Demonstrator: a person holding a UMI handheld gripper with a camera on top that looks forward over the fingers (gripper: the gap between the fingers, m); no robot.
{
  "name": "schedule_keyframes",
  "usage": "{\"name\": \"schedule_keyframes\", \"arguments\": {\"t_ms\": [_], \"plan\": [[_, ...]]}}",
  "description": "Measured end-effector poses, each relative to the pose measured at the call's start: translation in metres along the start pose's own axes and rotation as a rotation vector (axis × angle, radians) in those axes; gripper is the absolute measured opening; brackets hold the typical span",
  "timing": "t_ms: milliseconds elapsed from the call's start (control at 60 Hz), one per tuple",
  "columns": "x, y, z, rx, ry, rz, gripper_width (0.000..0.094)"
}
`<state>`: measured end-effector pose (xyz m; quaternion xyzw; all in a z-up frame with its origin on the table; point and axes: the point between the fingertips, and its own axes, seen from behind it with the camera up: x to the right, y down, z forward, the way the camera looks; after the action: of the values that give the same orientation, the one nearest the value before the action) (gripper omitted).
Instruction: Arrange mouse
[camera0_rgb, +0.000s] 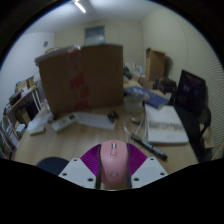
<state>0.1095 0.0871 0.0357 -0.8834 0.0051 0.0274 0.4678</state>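
A pink computer mouse (115, 163) sits between my two fingers, its front end pointing ahead over the wooden table (90, 140). The purple pads (92, 160) press against both of its sides and hold it above the table. My gripper (113, 172) is shut on the mouse. The mouse's rear end is hidden below the fingers.
A large cardboard box (82, 76) stands beyond the fingers on the table. A white keyboard (83, 120) lies in front of it. A white binder (165, 124) and a dark laptop (190, 90) are to the right. Cluttered shelves (22, 108) are at the left.
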Motion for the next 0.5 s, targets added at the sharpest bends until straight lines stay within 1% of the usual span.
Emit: {"name": "schedule_keyframes", "arguments": {"t_ms": [117,167,217,267,367,433,500], "plan": [[-0.048,-0.063,-0.069,0.150,-0.045,-0.002,0.0338],[-0.077,-0.074,-0.088,0.188,-0.066,-0.012,0.0340],[-0.111,-0.071,-0.102,0.194,-0.091,-0.040,0.0342],[-0.135,-0.050,-0.102,0.171,-0.101,-0.065,0.0339],[-0.163,0.018,-0.082,0.060,-0.103,-0.063,0.0339],[-0.169,0.058,-0.068,-0.015,-0.106,-0.044,0.0339],[-0.168,0.087,-0.058,-0.064,-0.087,-0.048,0.0341]]}}
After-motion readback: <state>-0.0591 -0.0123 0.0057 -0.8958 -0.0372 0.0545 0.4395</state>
